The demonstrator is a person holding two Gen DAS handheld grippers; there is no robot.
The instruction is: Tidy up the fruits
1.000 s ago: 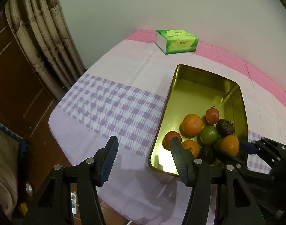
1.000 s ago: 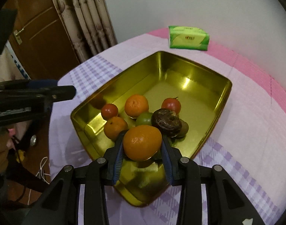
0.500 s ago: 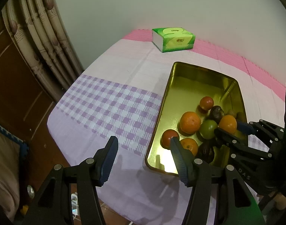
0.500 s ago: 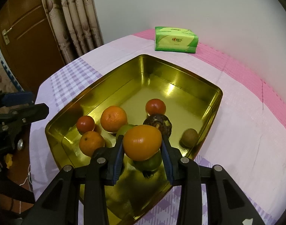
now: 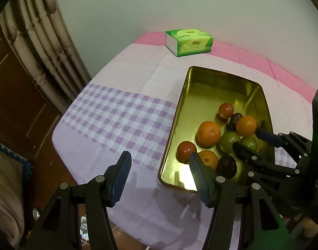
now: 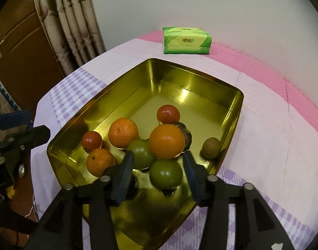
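A gold metal tray (image 6: 200, 79) on the checked tablecloth holds several fruits: oranges, red tomatoes, green fruits, a dark wrinkled one and a brown kiwi (image 6: 211, 147). One orange (image 6: 166, 141) rests on top of two green fruits (image 6: 165, 174), just ahead of my right gripper (image 6: 158, 158). Its jaws are opening and the pads stand clear of the orange on both sides. In the left wrist view the same orange (image 5: 246, 125) sits beyond the right gripper (image 5: 248, 139). My left gripper (image 5: 160, 156) hangs open and empty over the tray's near left corner (image 5: 165, 179).
A green tissue pack (image 6: 187, 40) lies at the far side of the table near the wall. Curtains (image 5: 44, 41) and a wooden door (image 6: 23, 52) stand to the left. The table's edge (image 5: 60, 145) drops off on the left.
The right gripper's fingers have spread away from the orange, which now rests on the green fruits. The left gripper has stayed where it was.
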